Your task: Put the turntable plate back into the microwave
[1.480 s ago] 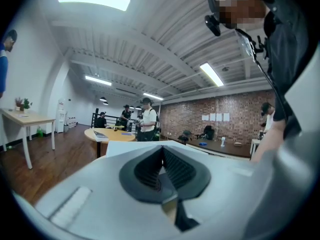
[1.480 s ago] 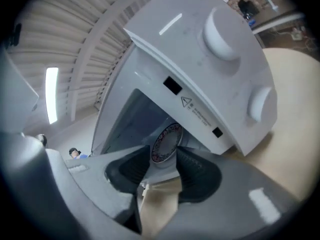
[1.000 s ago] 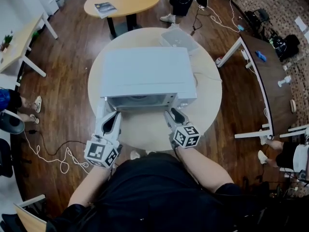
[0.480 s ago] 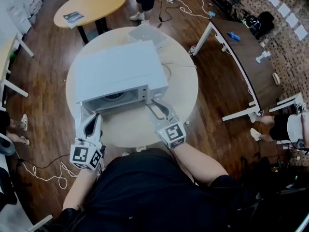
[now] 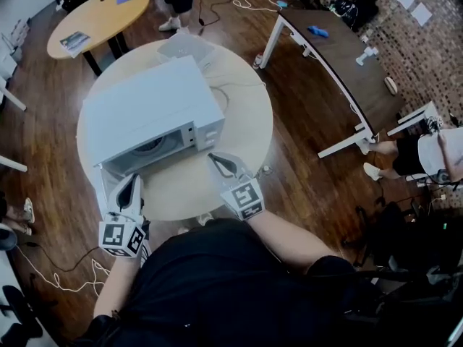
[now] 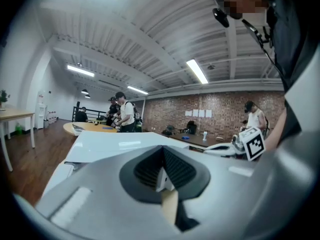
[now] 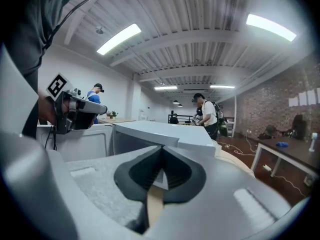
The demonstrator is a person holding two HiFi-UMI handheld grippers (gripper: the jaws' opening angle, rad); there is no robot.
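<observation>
Looking down in the head view on the microwave [image 5: 148, 114], door open, and finding the plate [image 5: 152, 147] lying inside the cavity. Not seeing it in either gripper view. Reading the jaws there instead: left gripper [image 6: 162, 170] closed tip to tip, gripping nothing; right gripper [image 7: 159, 171] having just been closing, now meeting on nothing. Hovering both before the opening, over the round table [image 5: 242, 132]. Noting wood floor [image 5: 304, 165], cables, further tables, people standing beyond.
</observation>
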